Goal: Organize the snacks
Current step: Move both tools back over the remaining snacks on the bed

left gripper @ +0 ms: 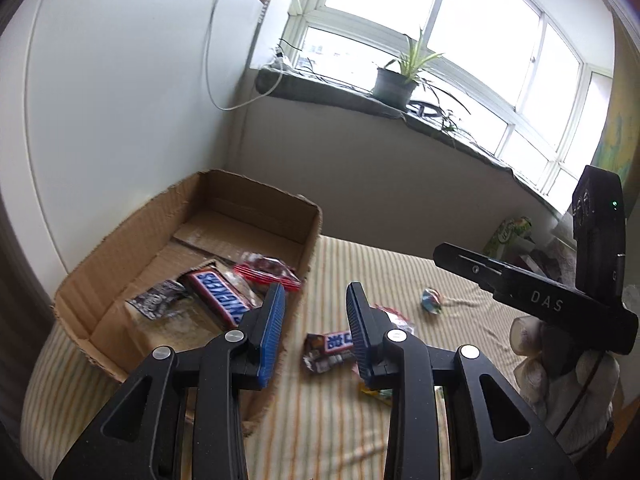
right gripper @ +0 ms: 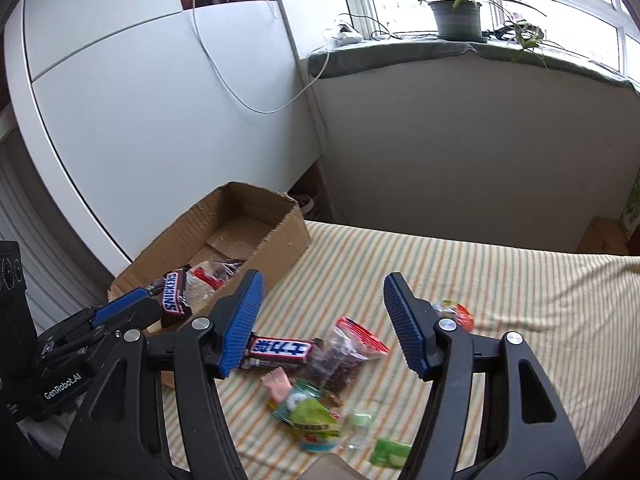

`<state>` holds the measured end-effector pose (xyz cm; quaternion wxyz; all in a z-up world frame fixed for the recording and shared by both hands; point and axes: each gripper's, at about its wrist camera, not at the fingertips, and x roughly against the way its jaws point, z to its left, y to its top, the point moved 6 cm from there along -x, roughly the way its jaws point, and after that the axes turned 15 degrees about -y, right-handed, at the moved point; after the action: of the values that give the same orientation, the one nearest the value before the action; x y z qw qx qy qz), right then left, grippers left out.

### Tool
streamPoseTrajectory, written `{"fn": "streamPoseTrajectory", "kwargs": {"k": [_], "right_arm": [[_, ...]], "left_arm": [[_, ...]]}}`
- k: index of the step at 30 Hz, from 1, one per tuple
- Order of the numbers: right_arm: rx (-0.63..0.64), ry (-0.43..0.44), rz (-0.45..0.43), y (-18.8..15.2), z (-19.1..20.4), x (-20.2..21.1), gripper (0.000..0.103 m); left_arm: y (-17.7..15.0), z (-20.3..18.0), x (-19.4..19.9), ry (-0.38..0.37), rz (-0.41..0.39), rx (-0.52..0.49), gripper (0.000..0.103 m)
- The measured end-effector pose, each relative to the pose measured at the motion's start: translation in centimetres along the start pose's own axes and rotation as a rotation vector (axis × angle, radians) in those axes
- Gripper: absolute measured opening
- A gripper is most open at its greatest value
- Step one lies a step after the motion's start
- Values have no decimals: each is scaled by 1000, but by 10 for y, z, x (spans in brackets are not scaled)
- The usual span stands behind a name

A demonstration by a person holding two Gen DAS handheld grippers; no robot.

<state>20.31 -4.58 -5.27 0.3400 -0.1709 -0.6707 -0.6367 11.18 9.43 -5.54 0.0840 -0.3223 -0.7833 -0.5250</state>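
An open cardboard box (left gripper: 256,204) (right gripper: 288,236) stands on a striped cloth; inside lie a Snickers bar (left gripper: 220,298) (right gripper: 174,298), a red-edged clear packet (left gripper: 268,272) and a dark wrapper (left gripper: 158,300). On the cloth lie a small Snickers bar (left gripper: 334,344) (right gripper: 280,350), a clear packet of dark snacks (right gripper: 344,356), a green packet (right gripper: 314,420), a green candy (right gripper: 390,452) and a round candy (left gripper: 432,300) (right gripper: 454,312). My left gripper (left gripper: 316,322) is open and empty above the box's near corner. My right gripper (right gripper: 322,320) is open and empty above the loose snacks.
The striped cloth (right gripper: 500,280) covers the table. A white wall panel (right gripper: 160,120) stands behind the box. A windowsill with a potted plant (right gripper: 456,16) is at the back. The right gripper's body (left gripper: 560,300) shows at the right of the left wrist view.
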Motion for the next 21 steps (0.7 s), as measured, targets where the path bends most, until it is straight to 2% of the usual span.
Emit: {"fn": "streamPoseTrajectory", "kwargs": {"k": [6, 11, 13, 16, 21], "right_arm": [[-85, -77, 52, -15, -61, -20, 65], [-136, -120, 107, -26, -96, -43, 65], [-151, -114, 133, -30, -104, -51, 65], [-171, -126, 154, -33, -111, -60, 68], [-214, -80, 188, -35, -109, -75, 71]], "left_arm": [[-28, -33, -30, -63, 114, -45, 30], [-51, -59, -47, -95, 189, -95, 32], [-61, -67, -52, -96, 212, -116, 50], [-71, -72, -57, -85, 236, -144, 51], [-79, -75, -63, -67, 253, -186, 51]]}}
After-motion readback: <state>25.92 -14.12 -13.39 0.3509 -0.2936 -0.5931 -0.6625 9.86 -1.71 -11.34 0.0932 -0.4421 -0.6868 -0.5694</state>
